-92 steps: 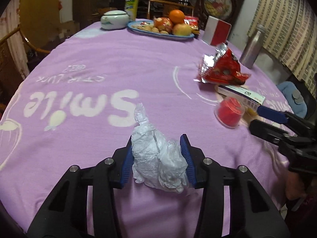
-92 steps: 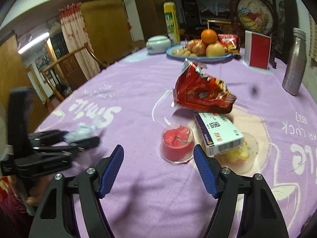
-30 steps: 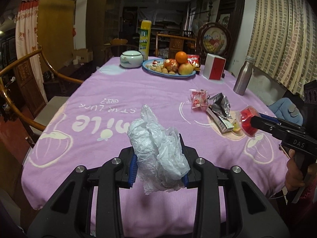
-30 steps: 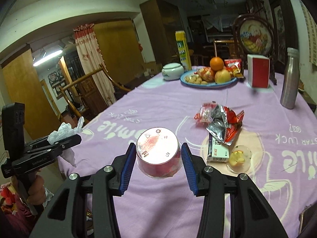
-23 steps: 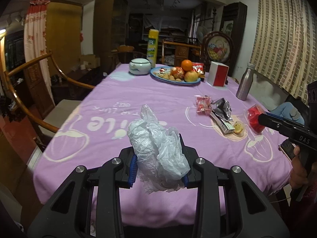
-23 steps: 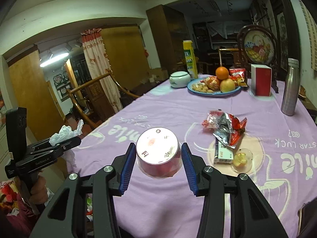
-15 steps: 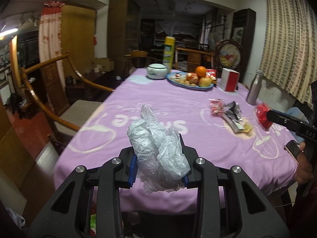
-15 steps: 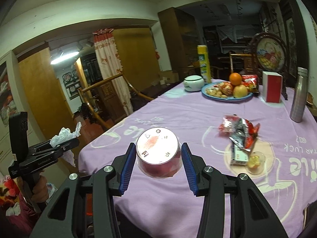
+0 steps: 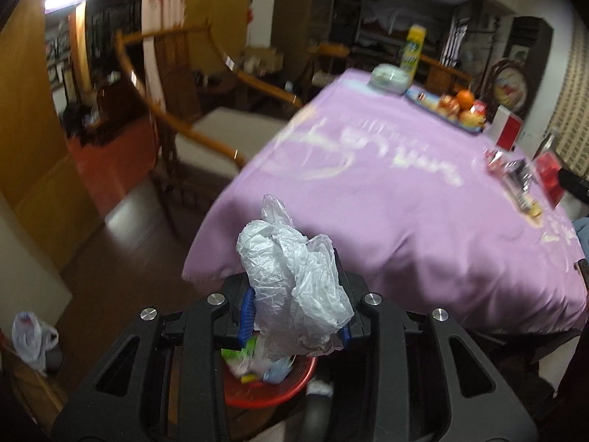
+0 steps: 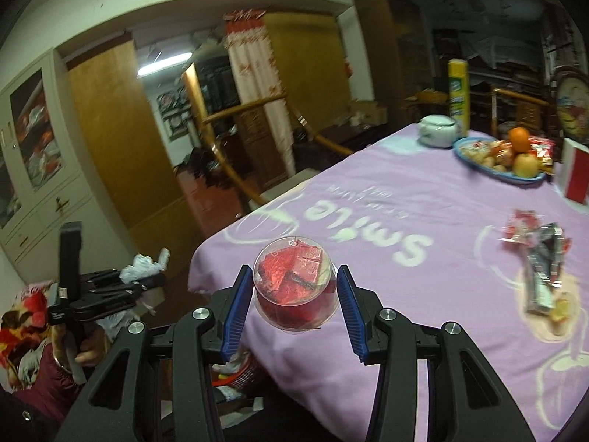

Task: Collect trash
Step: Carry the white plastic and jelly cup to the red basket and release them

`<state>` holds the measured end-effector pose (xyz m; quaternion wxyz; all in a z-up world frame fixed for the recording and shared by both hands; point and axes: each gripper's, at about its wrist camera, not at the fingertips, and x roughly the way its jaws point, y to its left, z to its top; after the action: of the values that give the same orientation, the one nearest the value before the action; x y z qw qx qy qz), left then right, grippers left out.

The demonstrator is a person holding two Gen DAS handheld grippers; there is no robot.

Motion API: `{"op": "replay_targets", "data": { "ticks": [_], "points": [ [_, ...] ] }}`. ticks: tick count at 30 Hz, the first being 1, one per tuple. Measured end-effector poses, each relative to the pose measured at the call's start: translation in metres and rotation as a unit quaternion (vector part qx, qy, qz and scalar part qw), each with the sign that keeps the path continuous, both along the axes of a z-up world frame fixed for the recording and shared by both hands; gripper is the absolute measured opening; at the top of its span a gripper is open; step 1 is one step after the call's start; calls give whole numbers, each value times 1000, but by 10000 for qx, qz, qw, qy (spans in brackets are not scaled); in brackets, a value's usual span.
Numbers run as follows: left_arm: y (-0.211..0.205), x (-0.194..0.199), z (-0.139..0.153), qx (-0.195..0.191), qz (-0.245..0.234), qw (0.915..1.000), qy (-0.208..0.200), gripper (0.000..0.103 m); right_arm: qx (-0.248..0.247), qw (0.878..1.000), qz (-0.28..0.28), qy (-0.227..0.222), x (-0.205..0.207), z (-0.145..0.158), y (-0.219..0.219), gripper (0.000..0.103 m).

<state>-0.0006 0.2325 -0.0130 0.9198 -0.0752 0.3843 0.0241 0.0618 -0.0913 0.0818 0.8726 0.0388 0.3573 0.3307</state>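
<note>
My left gripper (image 9: 296, 316) is shut on a crumpled white plastic bag (image 9: 294, 287) and holds it above a red trash basket (image 9: 272, 386) on the floor by the table corner. My right gripper (image 10: 292, 304) is shut on a clear plastic cup with red wrappers inside (image 10: 294, 281), held over the near corner of the purple table (image 10: 423, 258). The left gripper with the bag also shows at the left of the right wrist view (image 10: 147, 280). More trash lies on the table: crumpled snack wrappers (image 10: 530, 232), a small box (image 10: 541, 287) and a clear cup (image 10: 559, 313).
A fruit plate (image 10: 500, 162), white lidded bowl (image 10: 438, 130), yellow can (image 10: 458, 95) and red-white box (image 10: 576, 176) stand at the table's far end. A wooden armchair (image 9: 191, 125) stands left of the table. A tied plastic bag (image 9: 31, 339) sits on the floor.
Both grippers have drawn back from the table and swung left and down, each keeping its load. The left gripper now hangs over the red basket, which has come into view.
</note>
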Motion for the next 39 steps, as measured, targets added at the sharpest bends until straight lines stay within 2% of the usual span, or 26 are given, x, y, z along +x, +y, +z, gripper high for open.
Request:
{"op": "replay_targets", "data": {
  "ticks": [1, 3, 4, 5, 8, 11, 16, 24, 31, 32, 39],
  "points": [
    [7, 0, -11, -61, 6, 9999, 153, 38, -22, 10000, 76, 56, 1, -3, 9, 46],
    [15, 4, -32, -111, 0, 9988, 469, 48, -84, 9996, 236, 165, 3, -7, 28, 46],
    [19, 5, -43, -117, 44, 9978, 657, 63, -122, 9992, 314, 211, 4, -9, 37, 46],
    [25, 5, -52, -126, 103, 9971, 745, 75, -169, 9988, 394, 254, 4, -12, 47, 46],
    [38, 2, -65, -175, 212, 9958, 873, 85, -300, 9972, 591, 345, 4, -18, 69, 46],
    [55, -5, -66, -229, 431, 9962, 726, 94, -411, 9949, 802, 443, 3, -24, 91, 46],
    [71, -14, -65, -289, 557, 9965, 561, 95, -583, 9900, 1149, 583, -2, -34, 127, 46],
    [98, -24, -61, 69, 1078, 9935, 358, 96, -834, 9779, 1714, 864, -7, -57, 176, 46],
    [119, -30, -66, -81, 1358, 9900, 384, 96, -929, 9621, 2317, 1100, -19, -69, 223, 47],
    [121, -31, -67, -88, 1373, 9897, 386, 96, -919, 9607, 2362, 1130, -20, -69, 228, 52],
    [123, -33, -67, -113, 1391, 9895, 364, 96, -872, 9632, 2288, 1109, -14, -69, 226, 54]
  ]
}}
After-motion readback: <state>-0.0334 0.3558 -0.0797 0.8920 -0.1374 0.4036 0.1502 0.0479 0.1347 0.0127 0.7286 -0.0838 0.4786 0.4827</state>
